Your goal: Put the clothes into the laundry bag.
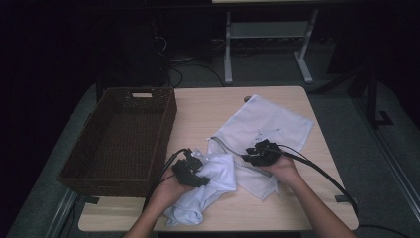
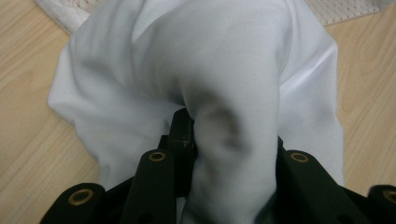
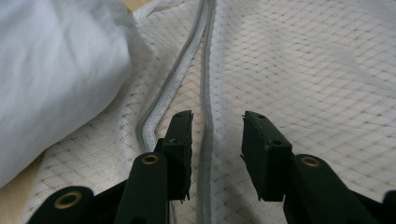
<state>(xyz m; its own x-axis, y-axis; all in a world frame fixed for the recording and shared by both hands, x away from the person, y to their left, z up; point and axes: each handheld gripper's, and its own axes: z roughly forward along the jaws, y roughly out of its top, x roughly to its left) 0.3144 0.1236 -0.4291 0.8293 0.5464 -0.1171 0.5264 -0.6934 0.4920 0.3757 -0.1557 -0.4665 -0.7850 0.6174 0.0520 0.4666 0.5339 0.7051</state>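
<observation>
The left gripper (image 1: 194, 171) is clamping its fingers (image 2: 182, 135) on a bunched fold of the white garment (image 1: 208, 191), which is lying on the worktop (image 1: 208, 106) beside the wicker basket (image 1: 121, 141). The right gripper (image 3: 215, 140) is hovering over the mesh laundry bag (image 1: 265, 129), its fingers standing apart astride the grey zipper (image 3: 205, 93), gripping nothing.

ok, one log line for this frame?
left tool: shut on white cloth | right tool: open over mesh bag zipper | basket: empty
</observation>
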